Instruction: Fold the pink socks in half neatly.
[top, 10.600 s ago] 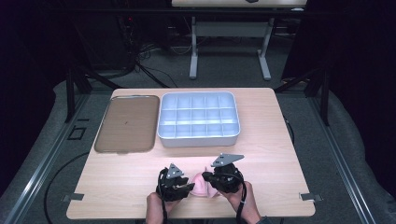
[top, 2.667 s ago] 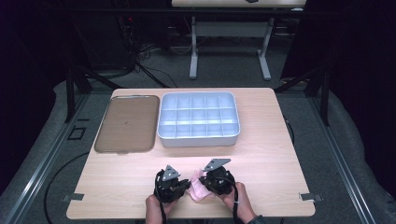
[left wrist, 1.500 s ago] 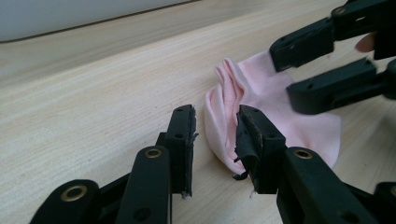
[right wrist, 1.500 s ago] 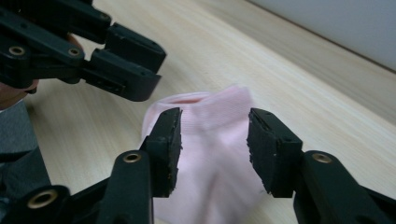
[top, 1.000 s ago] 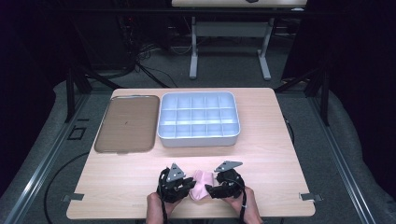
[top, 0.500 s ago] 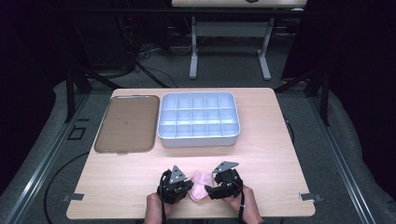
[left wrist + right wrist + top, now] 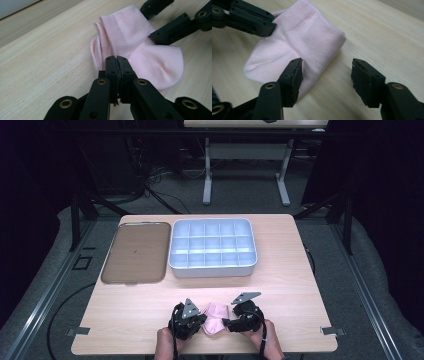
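I hold both grippers at the near edge of the wooden table [image 7: 300, 270], with a folded pink sock [image 7: 216, 318] lying flat between them. My left gripper [image 7: 116, 60] has its jaws pressed together with no gap, right at the sock's near-left edge; in the left gripper view the tips sit against the fabric, beside the ribbed cuff, but I cannot tell whether any cloth is actually pinched between them. My right gripper [image 7: 325, 72] stands wide (a clear gap of bare table shows between its two jaws), and the sock lies mostly to one side of it: in the right gripper view one jaw rests over the sock's edge while the other stands apart over the wood. From the high view the left gripper [image 7: 189, 319] touches the sock's left side and the right gripper [image 7: 235, 321] touches its right side. Far from my hands, a pale blue divided tray [image 7: 213, 268] sits near the middle of the table's far half, and a flat brown lid [image 7: 135, 252] lies just to its left
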Available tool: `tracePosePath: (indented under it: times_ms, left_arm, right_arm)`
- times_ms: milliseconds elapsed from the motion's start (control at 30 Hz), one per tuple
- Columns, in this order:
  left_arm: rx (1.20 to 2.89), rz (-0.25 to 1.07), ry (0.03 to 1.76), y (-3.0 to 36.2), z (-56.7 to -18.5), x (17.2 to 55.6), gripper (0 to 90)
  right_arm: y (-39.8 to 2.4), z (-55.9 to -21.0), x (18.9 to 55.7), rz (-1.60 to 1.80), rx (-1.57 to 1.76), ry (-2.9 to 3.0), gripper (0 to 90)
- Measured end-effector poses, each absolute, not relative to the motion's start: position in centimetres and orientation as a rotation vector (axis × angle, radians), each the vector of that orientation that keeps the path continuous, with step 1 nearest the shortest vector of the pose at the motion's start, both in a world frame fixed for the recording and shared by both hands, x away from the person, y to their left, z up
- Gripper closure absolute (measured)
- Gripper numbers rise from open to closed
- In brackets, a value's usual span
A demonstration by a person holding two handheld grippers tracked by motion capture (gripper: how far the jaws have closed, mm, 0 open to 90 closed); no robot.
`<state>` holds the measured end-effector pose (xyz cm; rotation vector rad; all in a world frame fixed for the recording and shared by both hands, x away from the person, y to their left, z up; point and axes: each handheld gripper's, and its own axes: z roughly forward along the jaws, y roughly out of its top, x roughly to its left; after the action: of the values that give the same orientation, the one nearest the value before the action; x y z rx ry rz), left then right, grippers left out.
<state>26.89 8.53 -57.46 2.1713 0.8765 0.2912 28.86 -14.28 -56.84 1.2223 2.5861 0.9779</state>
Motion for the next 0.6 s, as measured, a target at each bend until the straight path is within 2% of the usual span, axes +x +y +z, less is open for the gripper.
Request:
tracePosePath:
  times_ms: [233, 300, 367, 433, 600]
  left_arm:
    - [2.154, 0.286, 0.885, 8.6, -57.5, 26.9, 87.8]
    - [2.146, 0.272, 0.888, 8.7, -57.4, 26.9, 86.9]
    - [2.135, 0.230, 0.893, 8.8, -57.2, 27.0, 80.0]
    - [2.116, 0.225, 0.878, 8.9, -56.6, 26.8, 76.9]
    - [2.119, 0.223, 0.788, 8.6, -55.9, 26.4, 77.9]
  right_arm:
    - [-16.3, -57.0, 29.3, 1.145, 1.441, 2.541, 53.0]
    - [-16.3, -57.1, 29.3, 1.133, 1.438, 2.552, 55.5]
    - [-15.9, -57.1, 29.2, 1.104, 1.412, 2.555, 56.5]
    - [-15.5, -57.0, 29.1, 1.080, 1.391, 2.552, 57.9]
    - [-14.6, -56.8, 28.8, 0.983, 1.314, 2.556, 58.5]
